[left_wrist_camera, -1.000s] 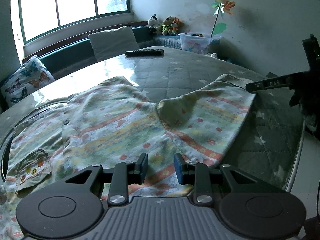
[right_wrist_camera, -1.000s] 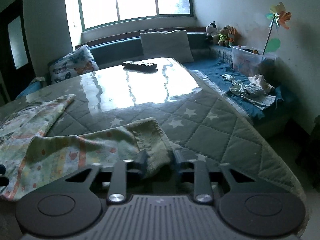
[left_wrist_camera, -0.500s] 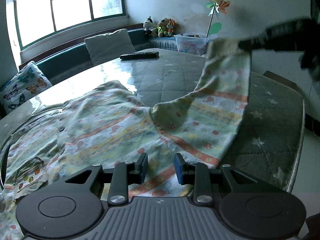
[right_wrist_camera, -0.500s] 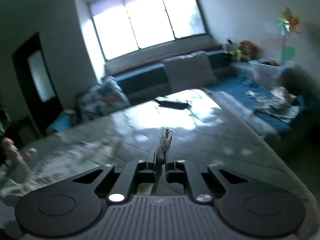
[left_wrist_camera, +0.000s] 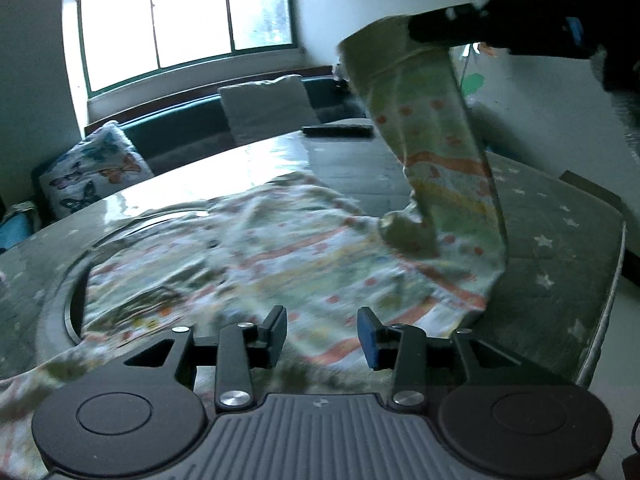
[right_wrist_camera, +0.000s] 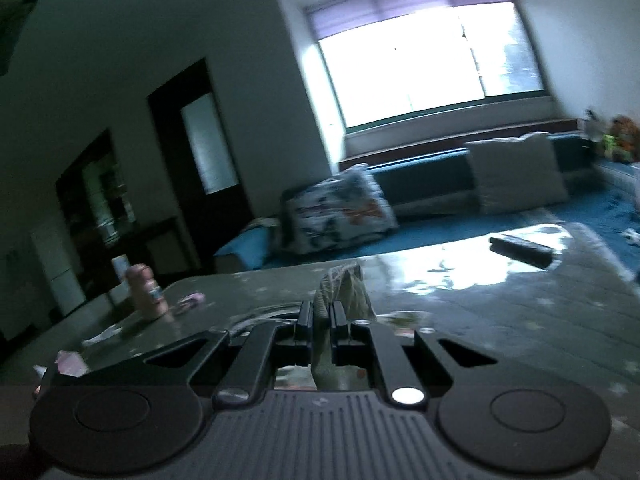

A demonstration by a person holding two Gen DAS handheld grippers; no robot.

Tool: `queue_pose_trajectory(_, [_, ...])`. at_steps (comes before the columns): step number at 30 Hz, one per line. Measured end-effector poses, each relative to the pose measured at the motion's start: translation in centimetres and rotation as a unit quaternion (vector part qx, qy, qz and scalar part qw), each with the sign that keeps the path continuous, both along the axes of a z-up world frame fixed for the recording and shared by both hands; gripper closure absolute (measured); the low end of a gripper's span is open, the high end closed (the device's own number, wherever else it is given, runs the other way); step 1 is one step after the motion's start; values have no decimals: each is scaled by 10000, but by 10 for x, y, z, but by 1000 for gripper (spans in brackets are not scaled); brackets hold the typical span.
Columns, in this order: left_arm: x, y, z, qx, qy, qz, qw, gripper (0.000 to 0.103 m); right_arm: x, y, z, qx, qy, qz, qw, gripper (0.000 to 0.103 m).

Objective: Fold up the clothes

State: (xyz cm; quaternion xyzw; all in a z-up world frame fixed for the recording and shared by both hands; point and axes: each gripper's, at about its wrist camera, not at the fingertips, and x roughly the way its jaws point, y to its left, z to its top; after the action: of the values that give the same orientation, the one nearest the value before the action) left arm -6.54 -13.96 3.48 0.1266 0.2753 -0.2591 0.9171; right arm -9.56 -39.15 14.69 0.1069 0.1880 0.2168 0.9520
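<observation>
From the left wrist we see our left gripper (left_wrist_camera: 322,334) opening, nothing between its jaws, above the patterned garment (left_wrist_camera: 256,264) spread on the table (left_wrist_camera: 560,232). From the right wrist, our right gripper (right_wrist_camera: 321,318) pinches the garment's sleeve (right_wrist_camera: 346,288), lifted clear of the table.

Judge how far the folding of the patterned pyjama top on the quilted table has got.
Early. Done: the pale patterned pyjama top lies spread on the grey star-quilted table. In hand: the right gripper is shut on its sleeve, lifted clear of the table; the left gripper hovers over the hem, jaws opening, nothing between them. Left: laying the sleeve across the body, then every other fold.
</observation>
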Motion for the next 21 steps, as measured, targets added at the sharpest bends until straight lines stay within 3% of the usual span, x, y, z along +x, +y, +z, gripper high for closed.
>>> queue_pose_trajectory(9, [-14,47,-3,-172,-19,379,9991,58,11,82,-4,-202,99,710,9972,96])
queue_pose_trajectory(18, [-20,77,-8,-279,19,696,9972,58,23,142,-31,-437,410,1127,9918,96])
queue_pose_trajectory(21, [-21,82,-10,-299,42,778,9965,58,26,153,-42,-477,577,1296,9887,90])
